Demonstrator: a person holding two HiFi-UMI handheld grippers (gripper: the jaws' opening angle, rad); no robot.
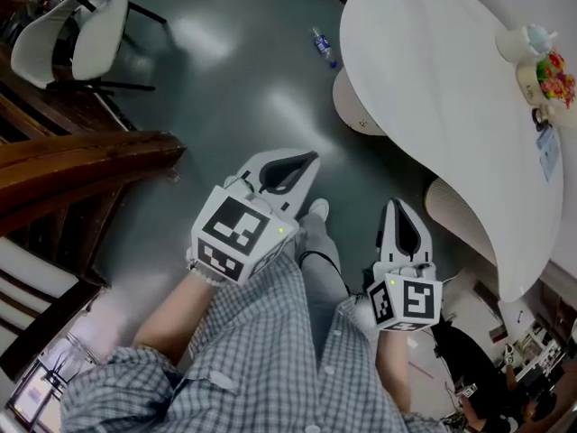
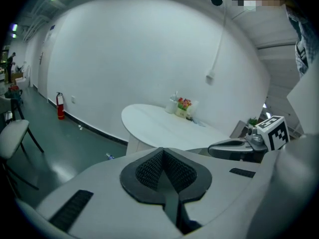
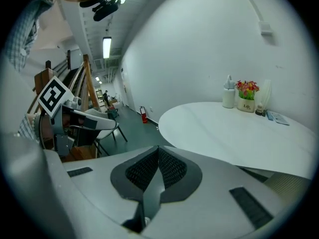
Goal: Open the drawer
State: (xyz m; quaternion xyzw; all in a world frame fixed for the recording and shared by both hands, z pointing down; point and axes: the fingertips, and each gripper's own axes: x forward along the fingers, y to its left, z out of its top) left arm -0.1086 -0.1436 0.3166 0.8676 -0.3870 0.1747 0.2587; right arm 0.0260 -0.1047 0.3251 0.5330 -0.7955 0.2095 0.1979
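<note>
No drawer shows in any view. In the head view my left gripper [image 1: 290, 168] is held over the dark green floor in front of the person's checked shirt, jaws shut with nothing between them. My right gripper [image 1: 404, 228] hangs to its right, close to the white table's edge, also shut and empty. In the left gripper view the black pads [image 2: 149, 169] of the left gripper [image 2: 163, 156] meet, and the right gripper [image 2: 234, 147] shows at the right. In the right gripper view the right gripper [image 3: 158, 153] has its pads closed together, with the left gripper [image 3: 92, 119] at the left.
A large white oval table [image 1: 433, 88] fills the right, with a flower pot [image 1: 552, 75] and cups at its far end. A plastic bottle [image 1: 325, 47] lies on the floor. A white chair [image 1: 81, 39] and dark wooden beams [image 1: 81, 165] stand at the left. A fire extinguisher [image 2: 60, 106] stands by the wall.
</note>
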